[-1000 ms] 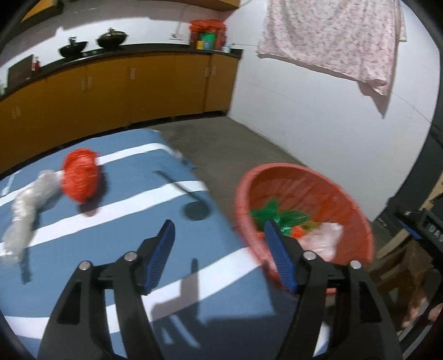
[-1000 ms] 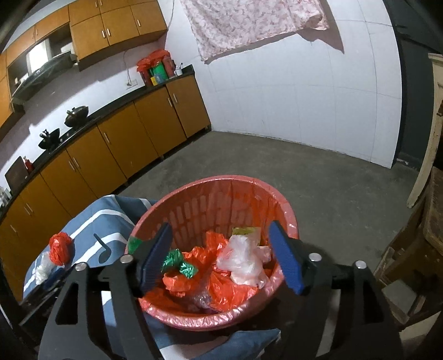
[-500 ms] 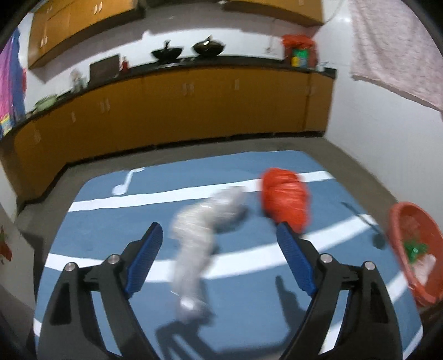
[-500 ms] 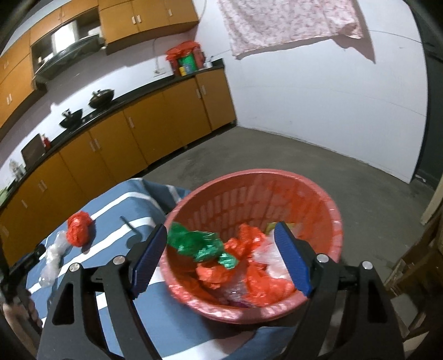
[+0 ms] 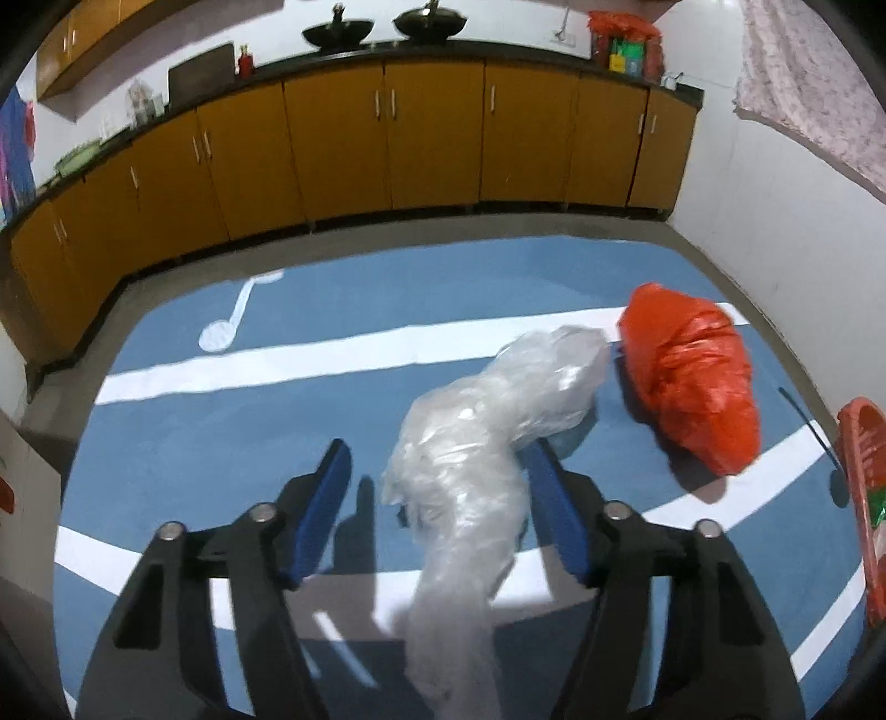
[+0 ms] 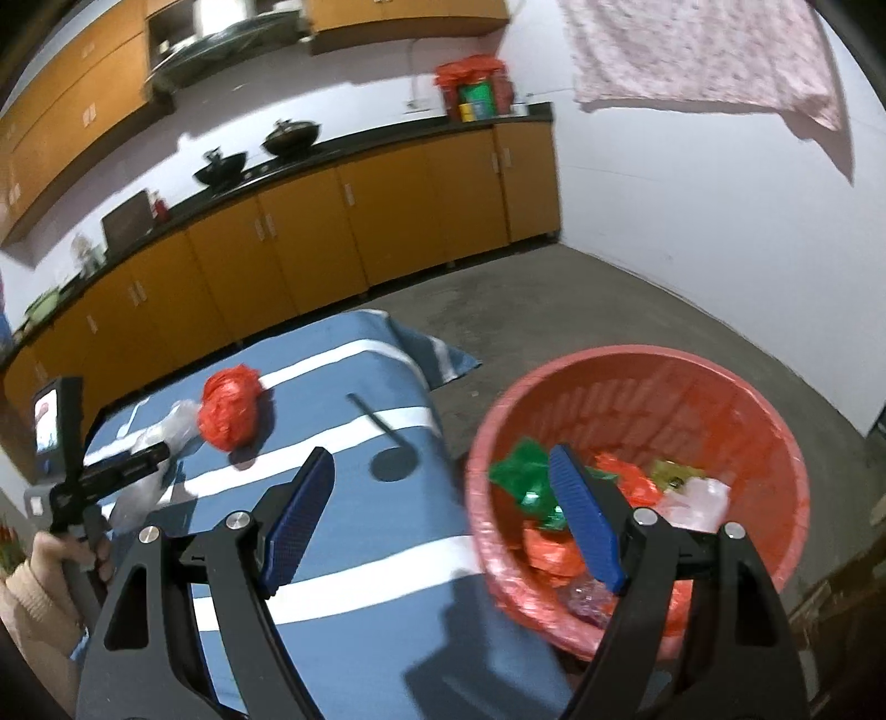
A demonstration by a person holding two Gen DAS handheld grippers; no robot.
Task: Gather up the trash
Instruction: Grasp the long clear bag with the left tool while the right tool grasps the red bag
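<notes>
Blue striped cloth [image 5: 232, 443] below orange cabinets [image 5: 343, 149]; left gripper [image 5: 437, 515] closing astride clear bag [image 5: 487, 443], contact unclear; right gripper [image 6: 443, 520] agape; basket [image 5: 864, 498] cut off.

1 clear bag [image 5: 487, 437], 1 red bag [image 5: 692, 382], 1 basket [image 6: 775, 443], perhaps 2 woks [image 5: 376, 22].

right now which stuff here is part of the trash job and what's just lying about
Part of the job:
- clear plastic bag
- orange bag
- red basket
- left gripper

Just lying about:
- woks
- hanging cloth
- cabinets
</notes>
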